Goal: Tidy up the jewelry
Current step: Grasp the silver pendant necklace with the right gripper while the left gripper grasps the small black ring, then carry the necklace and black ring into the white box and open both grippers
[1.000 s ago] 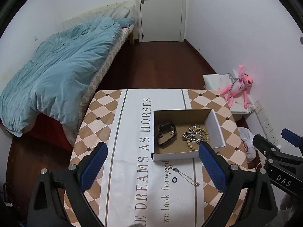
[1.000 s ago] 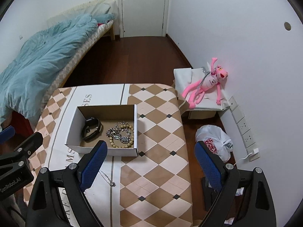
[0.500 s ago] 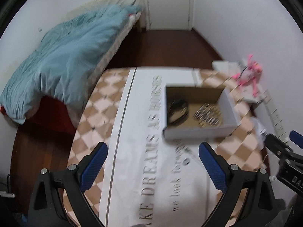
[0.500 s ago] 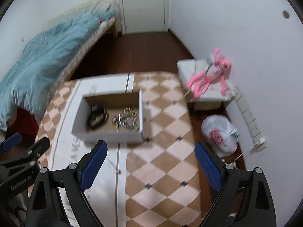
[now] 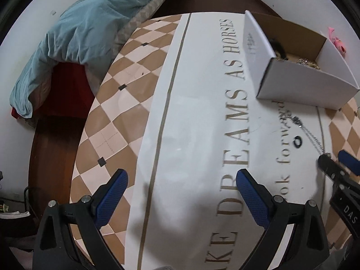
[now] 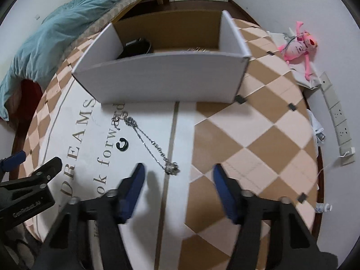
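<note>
We find the white cardboard box (image 6: 162,76) standing on the table (image 6: 258,135), holding a black band (image 6: 137,47) at its left and a partly hidden heap of chains (image 6: 196,49) at its right. Outside it, a silver necklace (image 6: 150,142) lies stretched on the cloth beside a small black ring (image 6: 122,144). The right gripper (image 6: 177,180) hovers low, fingers spread, just short of the necklace's pendant. The left gripper (image 5: 181,190) hangs apart over bare cloth, fingers likewise spread.

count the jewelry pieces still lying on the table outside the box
2: a silver necklace stretched in front of the box, and a small black ring just left of it. Others lie inside the box, mostly hidden.
</note>
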Available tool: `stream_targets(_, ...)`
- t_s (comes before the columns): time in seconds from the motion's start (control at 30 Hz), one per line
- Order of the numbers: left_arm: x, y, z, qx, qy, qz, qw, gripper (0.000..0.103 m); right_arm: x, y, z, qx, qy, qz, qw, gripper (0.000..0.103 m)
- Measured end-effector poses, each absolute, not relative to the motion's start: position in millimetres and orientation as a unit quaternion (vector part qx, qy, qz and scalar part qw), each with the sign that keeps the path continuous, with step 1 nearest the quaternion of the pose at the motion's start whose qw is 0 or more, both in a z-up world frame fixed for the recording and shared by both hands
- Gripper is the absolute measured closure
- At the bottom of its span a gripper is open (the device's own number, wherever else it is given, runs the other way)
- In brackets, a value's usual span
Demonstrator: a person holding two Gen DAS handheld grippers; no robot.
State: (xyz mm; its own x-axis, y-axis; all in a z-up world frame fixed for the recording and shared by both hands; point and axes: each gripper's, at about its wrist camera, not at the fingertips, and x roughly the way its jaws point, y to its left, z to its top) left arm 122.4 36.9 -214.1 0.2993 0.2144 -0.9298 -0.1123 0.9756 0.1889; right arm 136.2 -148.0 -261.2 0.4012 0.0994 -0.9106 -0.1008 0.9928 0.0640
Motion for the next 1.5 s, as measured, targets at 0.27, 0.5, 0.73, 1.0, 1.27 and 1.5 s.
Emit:
stream_targets(0.27, 125, 32, -221, 0.036, 0.589, 0.086, 0.803, 0.005, 135, -151, -260, -0.004, 0.524, 0.057, 0.850, 0.091)
stream_targets(0.5, 136, -5, -219, 0.022, 0.585, 0.029, 0.810, 0.005, 141, -216, -245, 0.048, 0.520, -0.006, 0.853, 0.091)
stream_targets(0.73, 150, -51, -224, 0.051, 0.574, -0.023, 0.817, 0.006, 138, -249, -248, 0.063, 0.526, -0.033, 0.847, 0.091)
stream_targets(1.0, 152, -70, -223, 0.046, 0.557, -0.068, 0.827, 0.074, 134, -255, -250, 0.067, 0.526, -0.037, 0.847, 0.091)
stream_targets(1.27, 146, -76, -221, 0.054, 0.552, -0.074, 0.829, 0.093, 132, -250, -240, 0.074, 0.520, -0.026, 0.851, 0.091)
stream_targets(1.5, 137, -69, -194, 0.045, 0.528, -0.078, 0.845, 0.093, 129, -237, -200, 0.075, 0.497, 0.014, 0.865, 0.091)
